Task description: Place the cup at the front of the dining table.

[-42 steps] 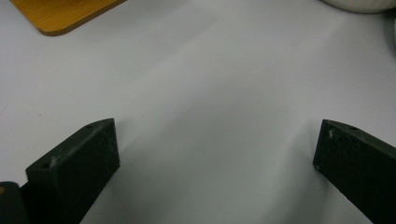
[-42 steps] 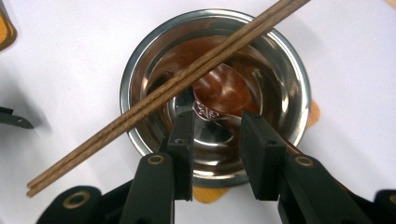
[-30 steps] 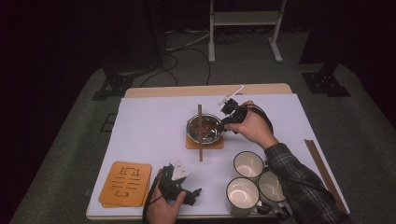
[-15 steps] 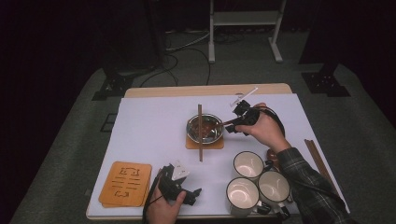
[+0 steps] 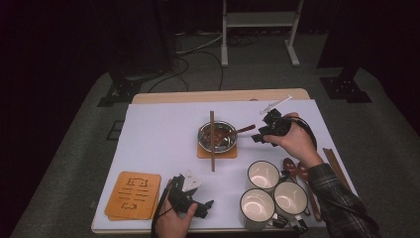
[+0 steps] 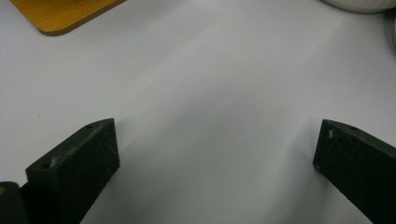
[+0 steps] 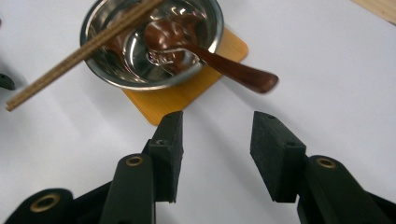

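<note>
A steel bowl (image 5: 217, 137) (image 7: 135, 65) stands on an orange coaster (image 5: 216, 152) (image 7: 187, 95) mid-table. A pair of chopsticks (image 5: 212, 144) (image 7: 79, 46) lies across its rim. A brown spoon (image 5: 241, 130) (image 7: 219, 65) rests in the bowl with its handle out to the right. My right gripper (image 5: 257, 135) (image 7: 217, 140) hovers just right of the handle; its jaws have just been opening and nothing is between them. My left gripper (image 5: 204, 207) (image 6: 217, 144) lies at the front edge, wide open over bare white table.
Three white mugs (image 5: 263, 174) (image 5: 257, 204) (image 5: 291, 196) cluster at the front right, under my right forearm. Spare brown spoons (image 5: 297, 171) and chopsticks (image 5: 334, 163) lie beside them. A stack of orange coasters (image 5: 133, 194) (image 6: 60, 14) sits front left.
My right gripper has drawn back to the right, away from the bowl's rim, with its jaws wider apart. The spoon stays in the bowl. The left hand has kept still.
</note>
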`<state>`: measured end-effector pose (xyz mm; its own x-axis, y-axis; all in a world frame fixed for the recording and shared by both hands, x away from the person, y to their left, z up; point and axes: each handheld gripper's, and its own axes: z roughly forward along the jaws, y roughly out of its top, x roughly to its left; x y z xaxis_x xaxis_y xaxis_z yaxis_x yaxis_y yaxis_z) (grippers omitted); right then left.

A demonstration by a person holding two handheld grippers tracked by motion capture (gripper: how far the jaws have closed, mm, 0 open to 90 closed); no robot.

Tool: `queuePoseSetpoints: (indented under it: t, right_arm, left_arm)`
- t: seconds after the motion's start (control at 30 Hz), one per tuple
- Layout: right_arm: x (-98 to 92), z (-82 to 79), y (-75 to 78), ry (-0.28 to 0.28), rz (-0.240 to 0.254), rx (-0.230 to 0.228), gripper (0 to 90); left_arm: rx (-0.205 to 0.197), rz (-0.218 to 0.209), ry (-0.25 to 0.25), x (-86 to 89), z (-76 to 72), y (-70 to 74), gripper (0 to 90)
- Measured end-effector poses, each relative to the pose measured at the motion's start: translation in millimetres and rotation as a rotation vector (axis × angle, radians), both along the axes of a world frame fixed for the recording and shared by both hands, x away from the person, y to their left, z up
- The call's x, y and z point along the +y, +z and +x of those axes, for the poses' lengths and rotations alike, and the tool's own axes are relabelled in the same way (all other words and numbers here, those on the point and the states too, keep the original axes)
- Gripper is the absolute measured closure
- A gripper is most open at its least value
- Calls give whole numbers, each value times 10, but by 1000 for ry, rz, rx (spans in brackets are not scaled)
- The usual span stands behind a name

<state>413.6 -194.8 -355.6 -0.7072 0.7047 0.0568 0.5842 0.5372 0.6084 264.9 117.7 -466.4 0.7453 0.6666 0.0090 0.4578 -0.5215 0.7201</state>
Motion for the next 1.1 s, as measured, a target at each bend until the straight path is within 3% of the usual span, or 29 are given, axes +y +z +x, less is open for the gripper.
queuePoseSetpoints:
  t: [1.1]
  right_arm:
    - [-674,-288,-178,-108,53,-8,514]
  left_arm:
    - [0,5,-2,2,0,2,0]
